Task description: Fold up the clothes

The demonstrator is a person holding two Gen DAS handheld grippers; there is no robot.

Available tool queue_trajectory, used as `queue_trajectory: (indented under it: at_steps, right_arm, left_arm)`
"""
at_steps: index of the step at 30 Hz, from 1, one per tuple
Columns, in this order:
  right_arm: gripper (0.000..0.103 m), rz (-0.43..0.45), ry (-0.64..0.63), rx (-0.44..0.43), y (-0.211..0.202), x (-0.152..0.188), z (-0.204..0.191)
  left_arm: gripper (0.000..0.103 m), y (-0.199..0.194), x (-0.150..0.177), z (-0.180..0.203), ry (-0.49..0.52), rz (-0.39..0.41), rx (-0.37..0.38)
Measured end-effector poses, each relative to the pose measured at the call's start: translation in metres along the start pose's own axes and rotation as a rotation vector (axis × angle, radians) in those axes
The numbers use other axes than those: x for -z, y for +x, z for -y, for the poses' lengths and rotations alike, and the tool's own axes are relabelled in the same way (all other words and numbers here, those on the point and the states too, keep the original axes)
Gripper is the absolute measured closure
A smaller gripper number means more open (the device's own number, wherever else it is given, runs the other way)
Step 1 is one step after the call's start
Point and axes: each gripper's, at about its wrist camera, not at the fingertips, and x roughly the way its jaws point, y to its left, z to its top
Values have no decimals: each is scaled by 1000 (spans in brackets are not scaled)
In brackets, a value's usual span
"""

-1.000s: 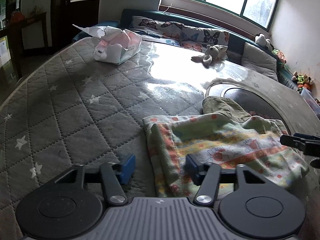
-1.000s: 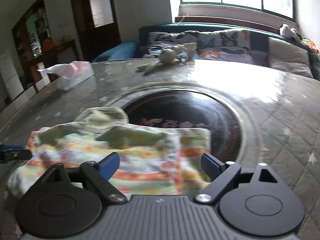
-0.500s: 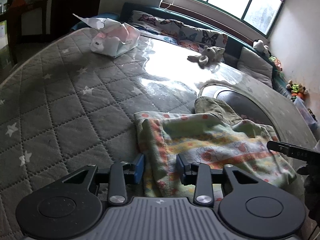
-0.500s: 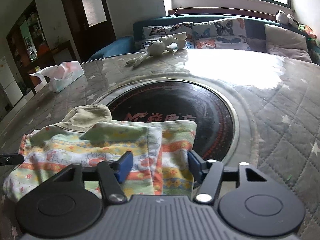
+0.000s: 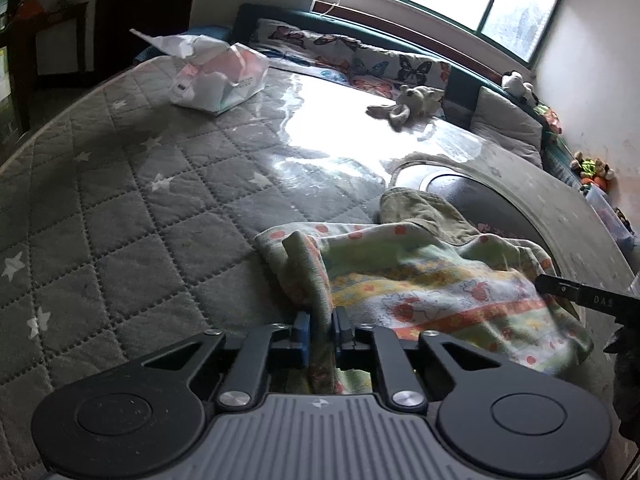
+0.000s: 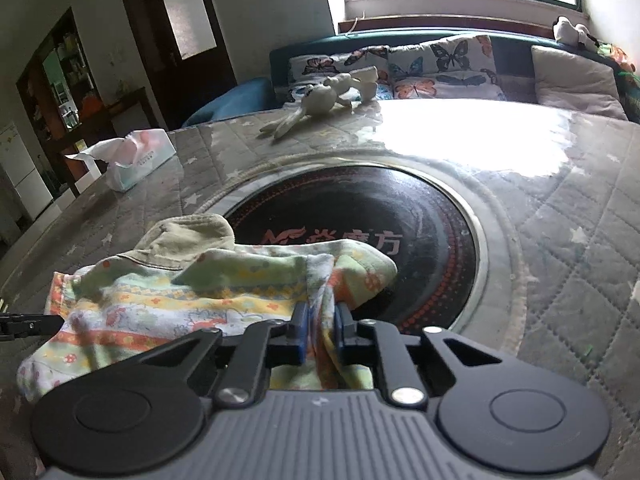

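Note:
A small patterned garment (image 5: 432,276) with yellow, green and orange stripes lies on the quilted table cover, its olive collar part (image 5: 420,210) toward the dark round hob. My left gripper (image 5: 320,326) is shut on the garment's near left edge, and the cloth bunches up between the blue pads. In the right wrist view the same garment (image 6: 168,300) spreads to the left, and my right gripper (image 6: 320,330) is shut on its near right edge. The tip of the right gripper (image 5: 580,296) shows at the right of the left wrist view.
A round black hob (image 6: 360,232) is set into the table beyond the garment. A tissue pack (image 5: 218,80) sits at the far left and a plush toy (image 5: 408,106) at the far edge. The grey quilted cover (image 5: 120,208) spreads to the left. A sofa with butterfly cushions (image 6: 436,60) stands behind.
Both grippers went from open to shut on the garment's near edges. The cloth now bunches and rises between each pair of pads.

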Motion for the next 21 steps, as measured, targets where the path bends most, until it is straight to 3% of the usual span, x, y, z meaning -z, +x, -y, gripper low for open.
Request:
queue_trajectory:
  at_steps: [9,13,18,21]
  right_arm:
    - [90,-8,12,0,4,-1,3]
    - [83,-9,16,-1,5,0,4]
    - [83,-3,22,-7,6,2,4]
    - [90,-1,16,-11,6,3,2]
  left_arm:
    - [84,0,0,6,32,-1,-22]
    - [74,1,0,9,44,-3,-20]
    - [78,3,-1,8,37,-6,-3]
    - [89,3,0,6,31,2,4]
